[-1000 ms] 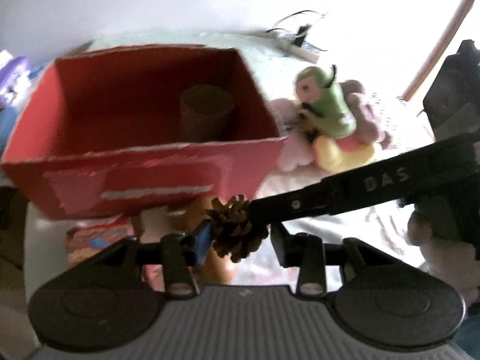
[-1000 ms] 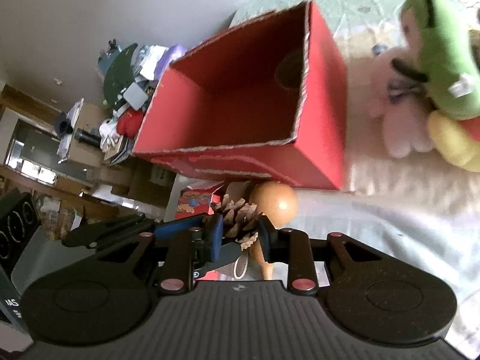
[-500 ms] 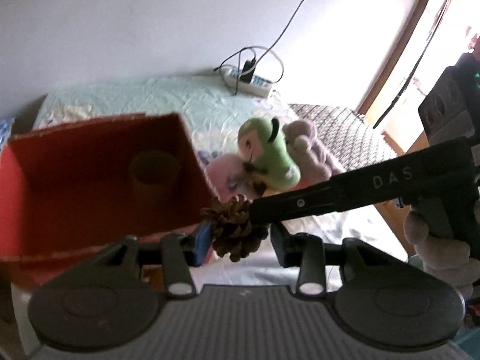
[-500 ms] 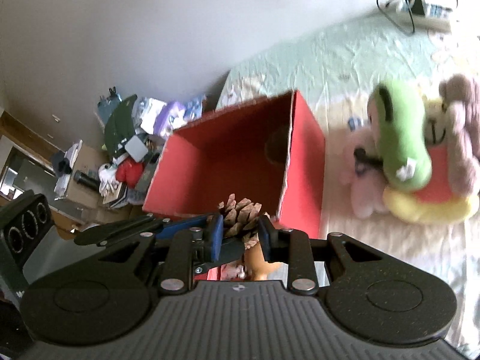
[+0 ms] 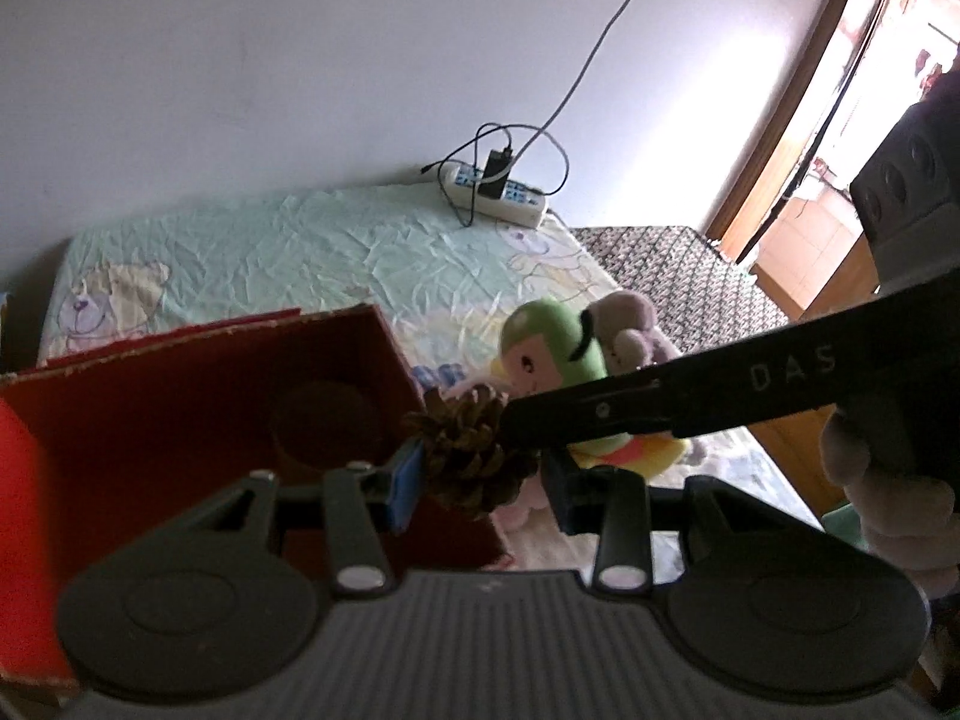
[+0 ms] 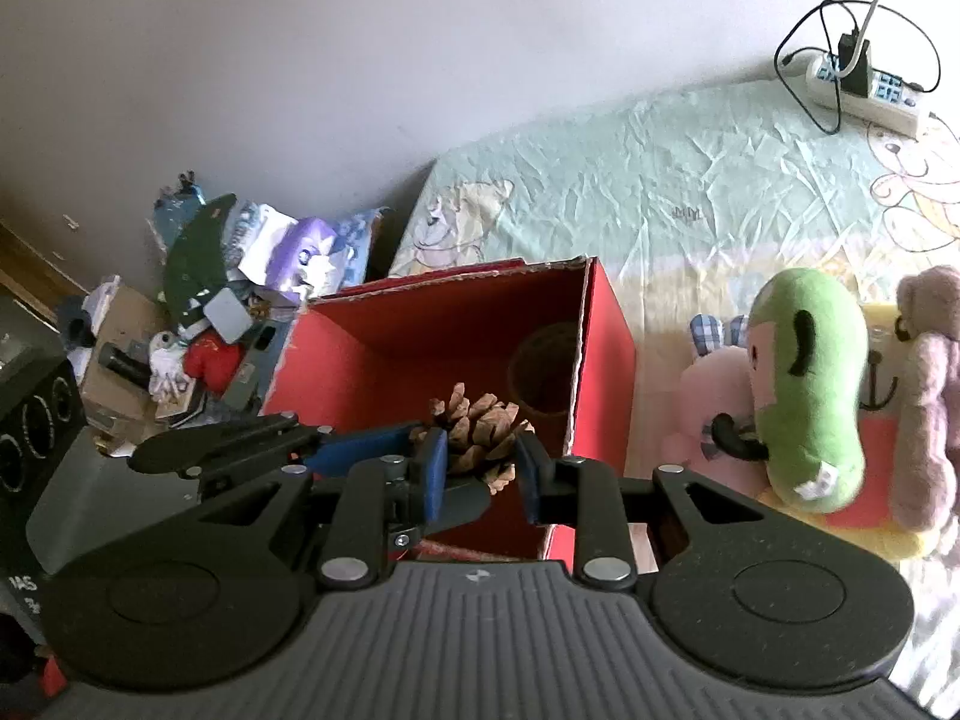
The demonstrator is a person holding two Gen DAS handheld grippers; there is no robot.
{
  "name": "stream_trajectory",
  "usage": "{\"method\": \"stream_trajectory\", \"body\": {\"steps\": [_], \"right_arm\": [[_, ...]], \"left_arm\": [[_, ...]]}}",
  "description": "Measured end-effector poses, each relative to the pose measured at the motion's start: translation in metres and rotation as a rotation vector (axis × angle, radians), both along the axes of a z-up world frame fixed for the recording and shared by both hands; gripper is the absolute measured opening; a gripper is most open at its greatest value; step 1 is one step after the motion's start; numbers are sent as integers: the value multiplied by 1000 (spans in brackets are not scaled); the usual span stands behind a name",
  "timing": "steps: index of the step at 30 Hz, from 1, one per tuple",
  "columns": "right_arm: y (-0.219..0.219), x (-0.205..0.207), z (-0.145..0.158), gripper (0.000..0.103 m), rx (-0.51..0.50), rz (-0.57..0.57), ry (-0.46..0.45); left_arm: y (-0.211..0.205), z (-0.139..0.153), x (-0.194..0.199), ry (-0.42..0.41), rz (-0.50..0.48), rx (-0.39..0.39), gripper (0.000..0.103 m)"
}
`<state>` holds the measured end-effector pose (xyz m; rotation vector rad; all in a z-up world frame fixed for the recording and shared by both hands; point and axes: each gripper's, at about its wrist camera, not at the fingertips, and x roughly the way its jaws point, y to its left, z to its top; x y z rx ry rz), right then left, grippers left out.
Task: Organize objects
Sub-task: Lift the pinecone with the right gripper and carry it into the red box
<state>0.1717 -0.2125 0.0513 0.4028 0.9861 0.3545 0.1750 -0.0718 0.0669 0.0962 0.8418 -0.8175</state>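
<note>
Pinecone [image 5: 471, 456], brown and open-scaled, sits caught between both of your tools at once, held in the air just in front of the red cardboard box [image 6: 456, 324] on the bed. Your left gripper [image 5: 477, 483] has its jaws closed on the cone, the blue pad pressing one flank and the black finger the other. Your right gripper [image 6: 480, 468] clamps the same cone from the other side; in its own view the scales fill the gap between blue pad and black finger, and in the left wrist view its long black finger reaches in from beyond the box's right wall to touch the cone. The box stands open-topped on the pale green sheet [image 6: 690, 204], and a brown cylindrical cup [image 6: 543, 369] rests inside it, against the corner nearest the toys. To the right of the box lies a heap of soft toys, a green plush figure [image 6: 804, 384] on top of pink and yellow ones. Beyond the box, against the wall at the bed's far edge, a white power strip [image 5: 498, 195] trails its dark cables. To the left of the box, off the mattress, a jumble of bags and papers [image 6: 240, 300] is piled up. A pale gloved hand [image 5: 882, 480] carries your right tool.
</note>
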Motion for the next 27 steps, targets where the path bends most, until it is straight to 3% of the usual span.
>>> {"method": "stream_trajectory", "body": {"steps": [8, 16, 27], "right_arm": [[26, 23, -14, 28, -38, 4, 62], [50, 39, -29, 28, -154, 32, 127], [60, 48, -47, 28, -269, 60, 193]], "left_arm": [[11, -16, 28, 28, -6, 60, 40], [22, -42, 50, 95, -20, 100, 40], [19, -74, 67, 217, -37, 84, 40]]}}
